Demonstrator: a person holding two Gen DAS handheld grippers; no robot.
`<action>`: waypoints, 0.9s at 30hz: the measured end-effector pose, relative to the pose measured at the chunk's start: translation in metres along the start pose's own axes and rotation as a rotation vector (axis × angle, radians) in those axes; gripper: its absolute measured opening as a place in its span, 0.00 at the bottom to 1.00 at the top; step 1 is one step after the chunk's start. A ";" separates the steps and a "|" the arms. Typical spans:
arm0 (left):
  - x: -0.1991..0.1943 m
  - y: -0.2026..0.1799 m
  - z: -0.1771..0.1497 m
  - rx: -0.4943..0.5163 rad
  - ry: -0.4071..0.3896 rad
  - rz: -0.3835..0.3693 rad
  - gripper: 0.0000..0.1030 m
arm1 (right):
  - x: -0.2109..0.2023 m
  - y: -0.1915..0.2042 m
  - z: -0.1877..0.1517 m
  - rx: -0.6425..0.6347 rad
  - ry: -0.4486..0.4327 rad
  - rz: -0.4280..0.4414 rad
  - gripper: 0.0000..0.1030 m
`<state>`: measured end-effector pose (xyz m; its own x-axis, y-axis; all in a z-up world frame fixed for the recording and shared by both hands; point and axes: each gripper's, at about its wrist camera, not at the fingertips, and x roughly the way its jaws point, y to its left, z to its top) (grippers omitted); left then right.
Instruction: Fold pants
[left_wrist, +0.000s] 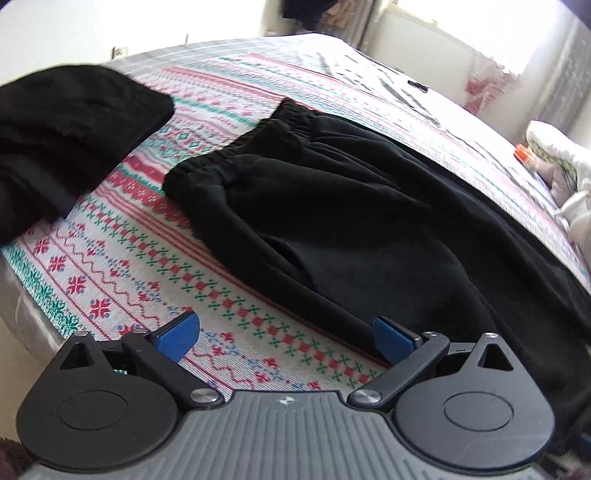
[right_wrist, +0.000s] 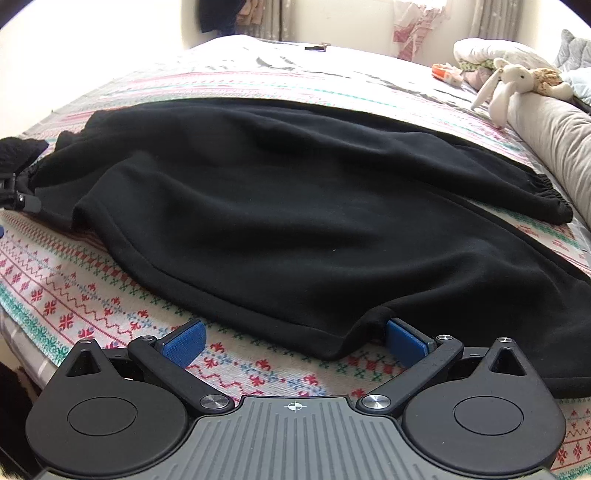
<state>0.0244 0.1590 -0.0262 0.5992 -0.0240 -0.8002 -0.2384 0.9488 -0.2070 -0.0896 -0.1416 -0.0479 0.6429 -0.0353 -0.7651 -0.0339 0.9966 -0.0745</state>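
Black pants (left_wrist: 332, 206) lie spread on a patterned bedspread (left_wrist: 122, 266), the elastic waistband (left_wrist: 236, 147) toward the left. In the right wrist view the pants (right_wrist: 295, 206) stretch across the bed, one cuffed leg end (right_wrist: 550, 199) at the right. My left gripper (left_wrist: 286, 334) hovers open over the bedspread beside the pants' near edge, nothing between its blue pads. My right gripper (right_wrist: 295, 341) is open at the near hem, where a fold of black cloth (right_wrist: 354, 336) reaches between the pads without being pinched. The left gripper's edge (right_wrist: 18, 195) shows at the far left.
A second black garment (left_wrist: 62, 136) lies piled at the left of the bed. A stuffed rabbit (right_wrist: 513, 83), a grey bolster (right_wrist: 554, 133) and bedding sit at the right. A small dark object (right_wrist: 316, 47) lies far back. The bed edge (left_wrist: 22, 306) drops off near left.
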 end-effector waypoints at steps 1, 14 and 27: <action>0.002 0.008 0.003 -0.047 -0.003 -0.021 1.00 | 0.002 0.003 0.000 -0.010 0.007 0.012 1.00; 0.023 0.045 0.024 -0.264 -0.162 -0.071 0.29 | 0.010 0.011 0.001 -0.057 -0.092 -0.001 0.64; -0.028 0.064 0.015 -0.182 -0.241 0.086 0.18 | -0.017 -0.003 -0.001 -0.059 0.011 -0.043 0.01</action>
<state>0.0036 0.2250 -0.0091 0.7298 0.1499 -0.6670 -0.4161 0.8716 -0.2593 -0.1013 -0.1441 -0.0353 0.6362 -0.0793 -0.7674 -0.0518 0.9881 -0.1450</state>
